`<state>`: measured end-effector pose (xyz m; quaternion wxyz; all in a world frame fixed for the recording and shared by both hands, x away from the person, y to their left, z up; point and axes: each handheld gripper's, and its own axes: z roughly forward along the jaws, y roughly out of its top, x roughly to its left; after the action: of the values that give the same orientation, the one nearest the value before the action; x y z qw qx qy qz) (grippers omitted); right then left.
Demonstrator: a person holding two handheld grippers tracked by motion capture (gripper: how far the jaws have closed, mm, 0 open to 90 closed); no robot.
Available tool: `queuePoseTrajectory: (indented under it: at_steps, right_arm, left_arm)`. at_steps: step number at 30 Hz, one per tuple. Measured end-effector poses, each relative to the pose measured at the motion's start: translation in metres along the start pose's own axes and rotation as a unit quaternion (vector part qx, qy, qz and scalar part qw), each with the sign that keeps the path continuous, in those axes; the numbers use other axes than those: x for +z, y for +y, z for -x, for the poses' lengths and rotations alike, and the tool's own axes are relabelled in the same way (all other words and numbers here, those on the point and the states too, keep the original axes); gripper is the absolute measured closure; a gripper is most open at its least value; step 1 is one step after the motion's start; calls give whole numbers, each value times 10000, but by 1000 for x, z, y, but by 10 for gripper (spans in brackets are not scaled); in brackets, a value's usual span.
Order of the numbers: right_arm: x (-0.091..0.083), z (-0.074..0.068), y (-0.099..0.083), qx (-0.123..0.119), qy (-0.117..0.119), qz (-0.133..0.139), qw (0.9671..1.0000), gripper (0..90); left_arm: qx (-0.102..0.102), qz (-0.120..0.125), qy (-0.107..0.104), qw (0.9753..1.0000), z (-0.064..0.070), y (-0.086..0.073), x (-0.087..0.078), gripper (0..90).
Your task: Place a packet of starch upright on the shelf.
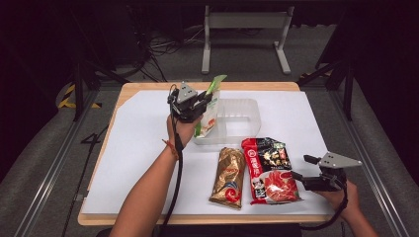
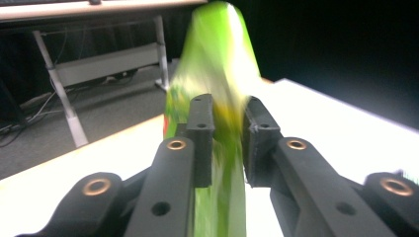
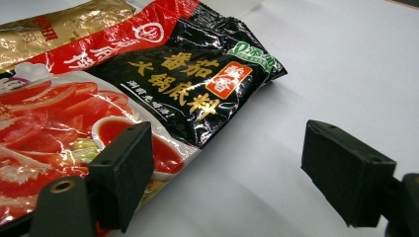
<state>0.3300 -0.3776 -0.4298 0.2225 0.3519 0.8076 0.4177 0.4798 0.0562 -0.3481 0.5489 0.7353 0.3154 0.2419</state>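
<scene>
My left gripper (image 1: pixel 201 101) is shut on a green and white packet (image 1: pixel 209 111) and holds it upright over the left end of a clear plastic bin (image 1: pixel 244 116). In the left gripper view the green packet (image 2: pixel 217 74) is blurred and pinched between the two black jaws of the gripper (image 2: pixel 227 133). A red and black soup-base packet (image 1: pixel 269 170) lies flat at the front right, with a gold packet (image 1: pixel 229 177) to its left. My right gripper (image 1: pixel 300 168) stands open just right of the red packet (image 3: pixel 148 84), one jaw over its edge, in the right gripper view (image 3: pixel 232 177).
A white sheet (image 1: pixel 143 158) covers the wooden table (image 1: pixel 197 85). Bare sheet lies at the left and far right. Beyond the table stand a grey metal frame (image 1: pixel 244 34), cables and dark stands on the floor.
</scene>
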Motion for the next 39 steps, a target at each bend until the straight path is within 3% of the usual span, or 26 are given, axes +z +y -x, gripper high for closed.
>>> queuePoseTrajectory:
  at_steps: [2,3,5,7,11,17,19,20,21,24,25,27,32,35,36,39]
  right_arm:
    - [0,-1,0,-21,19,-5,10000,211]
    - [0,-1,0,-21,19,-5,10000,211]
    - [1,-2,0,-45,49,-10,10000,211]
    - [2,-2,0,-40,42,-35,10000,211]
    - [3,-2,0,-32,48,-47,10000,212]
    - [2,-3,0,-19,48,-48,10000,214]
    - [4,-2,-1,2,57,-53,10000,214]
    - [4,-2,-1,0,60,-59,10000,214]
    - [4,-2,-1,-5,59,-62,10000,214]
    - [4,-2,-1,-7,56,-64,10000,212]
    - [4,-2,-1,-6,58,-61,10000,213]
    - [4,-2,-1,-10,59,-62,10000,213]
    - [4,-2,-1,-29,76,-59,9999,212]
    - [4,-2,-1,-30,72,-72,9999,211]
    - [5,-2,-1,-29,70,-74,9999,211]
    - [5,-2,0,-44,74,-64,9999,212]
  left_arm:
    - [264,-159,-118,9995,2,-8,-4,726]
    - [264,-159,-118,9995,2,-8,-4,719]
    - [608,-393,-59,9974,6,-16,-10,716]
    - [702,-453,-109,9964,6,-23,-15,715]
    - [647,-677,-182,9954,1,-37,-24,716]
    - [784,-987,-267,9917,-3,-50,-30,715]
    - [829,-1071,-253,9905,-5,-53,-32,762]
    - [790,-1126,-382,9898,-7,-57,-32,797]
    - [790,-1126,-382,9898,-7,-57,-32,816]
    - [867,-1312,-440,9866,-3,-60,-27,814]
    - [1070,-1525,-367,9818,1,-62,-22,815]
    - [1109,-1529,-248,9817,3,-63,-19,850]
    - [1087,-1632,-263,9802,2,-64,-15,898]
    - [1172,-1904,-233,9744,6,-67,-6,899]
    - [1174,-1946,-230,9735,6,-69,-3,899]
    - [1094,-1946,-295,9743,4,-71,0,899]
